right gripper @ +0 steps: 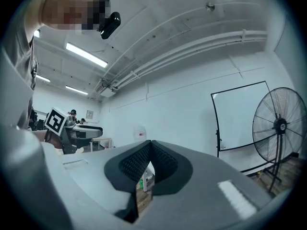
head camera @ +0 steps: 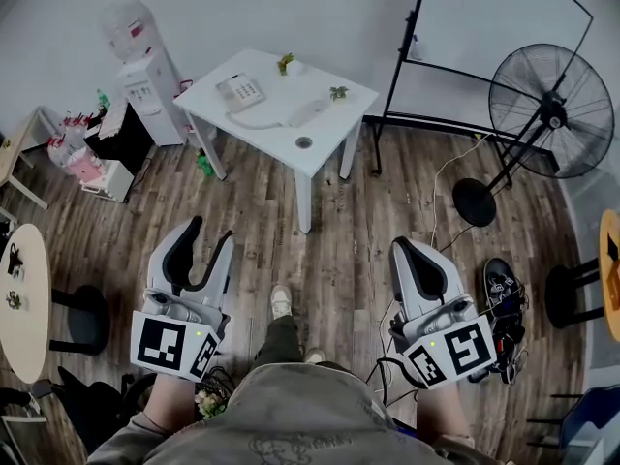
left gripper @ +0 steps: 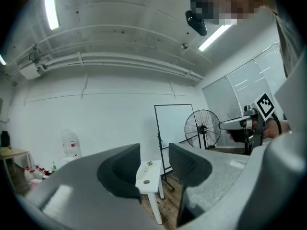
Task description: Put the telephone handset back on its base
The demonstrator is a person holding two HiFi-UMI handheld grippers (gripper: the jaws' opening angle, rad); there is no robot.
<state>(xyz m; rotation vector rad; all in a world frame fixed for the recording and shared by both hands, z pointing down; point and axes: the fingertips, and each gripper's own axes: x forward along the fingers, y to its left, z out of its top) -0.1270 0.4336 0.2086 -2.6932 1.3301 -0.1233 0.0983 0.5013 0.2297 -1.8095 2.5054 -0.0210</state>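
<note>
The white telephone base (head camera: 240, 91) sits on a small white table (head camera: 329, 132) far ahead across the room. The white handset (head camera: 308, 112) lies on the tabletop to the right of the base, joined to it by a cord. Both grippers are held low near the person's body, well away from the table. My left gripper (head camera: 211, 231) is open and empty, and the table (left gripper: 148, 174) shows through the gap of that gripper (left gripper: 154, 152). My right gripper (head camera: 405, 244) is shut with its pads touching and nothing between them (right gripper: 150, 145).
Two small plants (head camera: 286, 63) (head camera: 338, 93) stand on the white table. A water dispenser (head camera: 145, 76) is to its left, a whiteboard (head camera: 484, 27) and a standing fan (head camera: 550, 114) to its right. A round table (head camera: 24, 298) is at the left, shoes (head camera: 502, 284) at the right.
</note>
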